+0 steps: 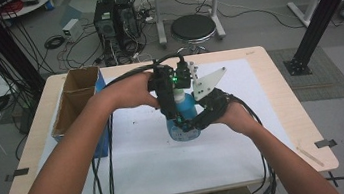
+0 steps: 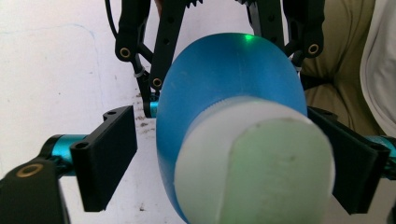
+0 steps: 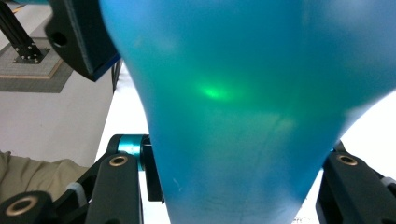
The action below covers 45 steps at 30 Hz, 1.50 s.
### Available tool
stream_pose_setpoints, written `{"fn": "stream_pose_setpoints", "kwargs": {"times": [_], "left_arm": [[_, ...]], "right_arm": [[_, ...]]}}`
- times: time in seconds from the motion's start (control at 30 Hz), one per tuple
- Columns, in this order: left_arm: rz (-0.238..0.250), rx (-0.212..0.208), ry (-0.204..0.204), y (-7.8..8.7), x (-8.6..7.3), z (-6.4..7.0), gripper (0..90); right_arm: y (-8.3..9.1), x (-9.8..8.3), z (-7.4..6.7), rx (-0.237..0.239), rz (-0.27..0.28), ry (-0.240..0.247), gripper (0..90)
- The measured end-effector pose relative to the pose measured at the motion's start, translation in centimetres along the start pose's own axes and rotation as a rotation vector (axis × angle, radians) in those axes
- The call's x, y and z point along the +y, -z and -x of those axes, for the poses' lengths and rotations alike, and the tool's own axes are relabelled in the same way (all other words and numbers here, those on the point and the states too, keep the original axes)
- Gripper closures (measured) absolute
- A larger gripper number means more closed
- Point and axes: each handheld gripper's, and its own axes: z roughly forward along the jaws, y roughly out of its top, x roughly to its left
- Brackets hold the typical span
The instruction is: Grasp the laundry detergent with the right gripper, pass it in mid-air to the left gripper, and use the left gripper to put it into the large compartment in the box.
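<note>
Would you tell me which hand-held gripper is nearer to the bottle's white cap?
Left. The left hand-held gripper straddles the cap, one jaw on each side; the right hand-held gripper grips the bottle farther down, on its blue body.

A bottle [image 1: 184,114] stands mid-worktop [image 1: 275,129]; a box [image 1: 75,97] sits at its left edge; the left claw [image 1: 174,108] is above the bottle, the right claw [image 1: 190,125] beside it.
</note>
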Motion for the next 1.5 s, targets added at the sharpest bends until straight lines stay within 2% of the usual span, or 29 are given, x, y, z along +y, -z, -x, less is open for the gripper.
{"fn": "stream_pose_setpoints", "kwargs": {"times": [0.27,0.47,0.67,0.83,1.03,1.47,1.5], "left_arm": [[0.006,-0.005,-0.011,-0.16,0.08,-0.06,17.0],[0.011,-0.007,-0.031,-0.22,0.12,0.00,24.1],[0.015,-0.005,-0.041,-0.22,0.22,0.04,27.0],[0.015,-0.003,-0.043,-0.21,0.21,0.07,28.2],[0.013,-0.002,-0.053,-0.25,0.18,0.09,33.6],[0.016,0.000,-0.064,-0.19,0.17,0.27,36.9],[0.017,0.000,-0.064,-0.17,0.17,0.28,36.9]], "right_arm": [[0.05,-0.05,0.07,-0.001,0.002,-0.003,45.9],[0.06,-0.06,0.09,-0.002,0.003,-0.003,45.8],[-0.03,-0.05,-0.01,0.003,0.000,-0.014,45.8],[-0.12,-0.06,0.08,0.000,0.000,0.001,45.8],[-0.18,-0.02,-0.02,0.006,0.004,-0.003,45.9],[-0.17,-0.05,0.00,0.003,0.004,0.003,45.9],[-0.19,-0.02,-0.08,0.006,0.008,-0.008,45.9]]}}
